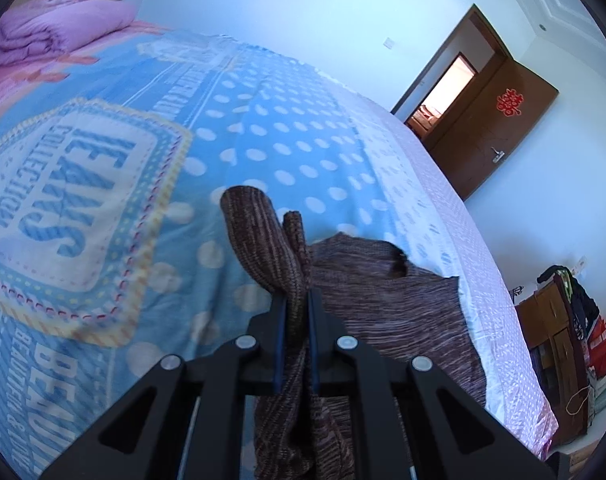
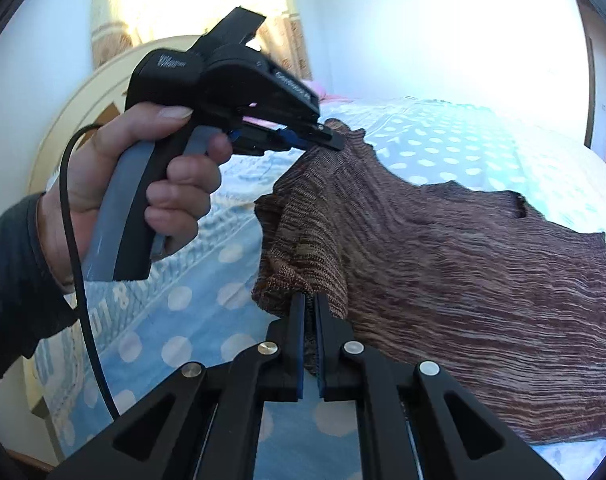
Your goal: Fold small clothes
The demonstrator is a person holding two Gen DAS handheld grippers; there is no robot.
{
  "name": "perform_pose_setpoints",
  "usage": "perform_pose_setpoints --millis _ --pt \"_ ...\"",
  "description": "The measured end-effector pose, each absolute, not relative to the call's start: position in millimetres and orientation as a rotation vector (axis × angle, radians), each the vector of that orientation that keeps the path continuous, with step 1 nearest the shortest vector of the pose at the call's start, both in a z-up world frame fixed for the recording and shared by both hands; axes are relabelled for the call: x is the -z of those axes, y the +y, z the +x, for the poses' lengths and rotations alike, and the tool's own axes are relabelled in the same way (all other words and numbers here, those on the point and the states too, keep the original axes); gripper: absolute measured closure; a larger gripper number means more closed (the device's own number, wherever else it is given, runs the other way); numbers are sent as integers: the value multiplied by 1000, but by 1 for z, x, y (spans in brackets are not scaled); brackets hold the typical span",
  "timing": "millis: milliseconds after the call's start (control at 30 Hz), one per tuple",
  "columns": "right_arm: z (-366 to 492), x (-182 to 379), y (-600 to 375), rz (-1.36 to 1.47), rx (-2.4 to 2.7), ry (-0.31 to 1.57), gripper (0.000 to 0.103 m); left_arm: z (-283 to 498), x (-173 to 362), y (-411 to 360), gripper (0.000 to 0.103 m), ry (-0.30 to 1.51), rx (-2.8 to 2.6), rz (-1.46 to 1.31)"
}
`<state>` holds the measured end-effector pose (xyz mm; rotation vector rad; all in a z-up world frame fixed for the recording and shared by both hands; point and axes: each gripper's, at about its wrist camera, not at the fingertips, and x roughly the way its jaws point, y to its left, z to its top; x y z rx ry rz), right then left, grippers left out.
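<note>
A brown striped knit garment (image 2: 463, 264) lies partly spread on the blue dotted bedspread (image 2: 207, 304). My left gripper (image 1: 297, 300) is shut on a bunched edge of the garment (image 1: 263, 232) and lifts it off the bed. It also shows in the right wrist view (image 2: 331, 140), held in a hand, pinching the garment's far corner. My right gripper (image 2: 310, 304) is shut on the near edge of the same side, which hangs folded above the bed. The rest of the garment (image 1: 403, 312) lies flat to the right.
A folded purple quilt (image 1: 59, 28) lies at the head of the bed. The bed edge (image 1: 503, 320) drops off on the right toward an open brown door (image 1: 491, 128) and piled boxes and clothes (image 1: 575, 332). A round headboard (image 2: 79, 112) stands behind the hand.
</note>
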<state>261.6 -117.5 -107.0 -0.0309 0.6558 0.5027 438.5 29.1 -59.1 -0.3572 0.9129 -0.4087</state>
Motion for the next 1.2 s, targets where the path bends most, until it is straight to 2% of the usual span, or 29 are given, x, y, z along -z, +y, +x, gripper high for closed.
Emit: perform_pose_setpoints --millis 533,833,1200 --pt "229 61 -193 146 -459 561 99 434 10 -59 93 846 537 -288" --pt "210 51 -246 173 -400 581 100 437 12 -117 93 865 610 -273" --pt "201 71 -316 256 -310 649 100 436 35 -186 93 933 677 -209"
